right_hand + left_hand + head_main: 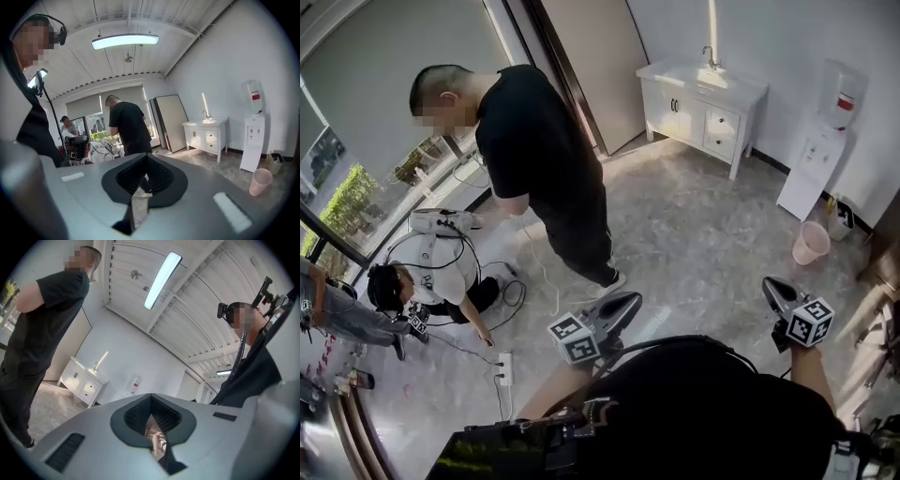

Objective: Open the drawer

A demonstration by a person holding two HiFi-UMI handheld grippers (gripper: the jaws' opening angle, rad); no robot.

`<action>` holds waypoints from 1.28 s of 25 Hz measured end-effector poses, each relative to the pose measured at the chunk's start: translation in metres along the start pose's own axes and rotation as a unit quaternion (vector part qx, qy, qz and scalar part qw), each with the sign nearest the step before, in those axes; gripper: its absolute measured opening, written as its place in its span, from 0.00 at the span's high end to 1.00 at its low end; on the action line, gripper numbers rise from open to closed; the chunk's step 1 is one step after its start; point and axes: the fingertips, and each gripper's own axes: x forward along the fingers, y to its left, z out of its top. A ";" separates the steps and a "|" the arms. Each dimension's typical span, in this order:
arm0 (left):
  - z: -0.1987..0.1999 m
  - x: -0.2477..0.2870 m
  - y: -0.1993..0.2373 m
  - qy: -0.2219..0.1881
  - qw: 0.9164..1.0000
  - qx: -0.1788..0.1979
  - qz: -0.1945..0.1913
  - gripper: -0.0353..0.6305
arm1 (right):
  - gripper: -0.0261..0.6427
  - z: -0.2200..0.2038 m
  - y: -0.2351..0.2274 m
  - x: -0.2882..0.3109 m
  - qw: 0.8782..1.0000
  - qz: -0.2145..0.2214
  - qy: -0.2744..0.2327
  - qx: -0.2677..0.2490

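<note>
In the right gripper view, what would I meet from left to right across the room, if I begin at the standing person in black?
standing person in black → leaning board → white cabinet → water dispenser. The pink bucket sits below the dispenser and overlaps it sideways, so it is left out.

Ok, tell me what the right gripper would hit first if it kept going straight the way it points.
Nothing close: the shut right gripper aims out over the floor. First in line is probably the standing person in black, or the floor near that person's feet; depth is unclear.
</note>
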 end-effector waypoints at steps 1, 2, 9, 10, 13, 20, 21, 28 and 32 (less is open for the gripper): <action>0.010 0.000 0.016 0.000 1.000 -0.004 -0.006 0.94 | 0.96 0.007 0.002 0.014 1.000 -0.006 -0.002 -0.002; 0.020 -0.001 0.032 0.002 1.000 -0.006 -0.010 0.94 | 0.96 0.015 0.006 0.029 1.000 -0.010 -0.004 -0.004; 0.090 -0.004 0.121 0.018 0.999 0.006 -0.044 0.94 | 0.96 0.059 0.021 0.128 0.999 -0.032 -0.018 -0.006; 0.096 -0.006 0.131 0.018 0.999 0.007 -0.048 0.94 | 0.96 0.061 0.025 0.142 0.999 -0.028 -0.014 -0.010; 0.109 -0.009 0.162 0.022 0.999 0.007 -0.048 0.94 | 0.96 0.067 0.028 0.176 1.000 -0.026 -0.005 -0.018; 0.118 -0.023 0.215 0.011 0.999 -0.008 -0.039 0.94 | 0.96 0.079 0.023 0.225 0.999 -0.025 0.005 -0.024; 0.119 -0.023 0.219 0.011 0.999 -0.009 -0.036 0.95 | 0.96 0.082 0.020 0.231 0.999 -0.024 0.006 -0.023; 0.118 0.006 0.238 0.018 1.000 -0.011 -0.002 0.94 | 0.96 0.086 -0.022 0.251 1.000 -0.003 0.007 -0.014; 0.113 0.047 0.235 0.014 1.000 0.005 0.017 0.94 | 0.96 0.084 -0.070 0.250 1.000 0.015 0.004 -0.006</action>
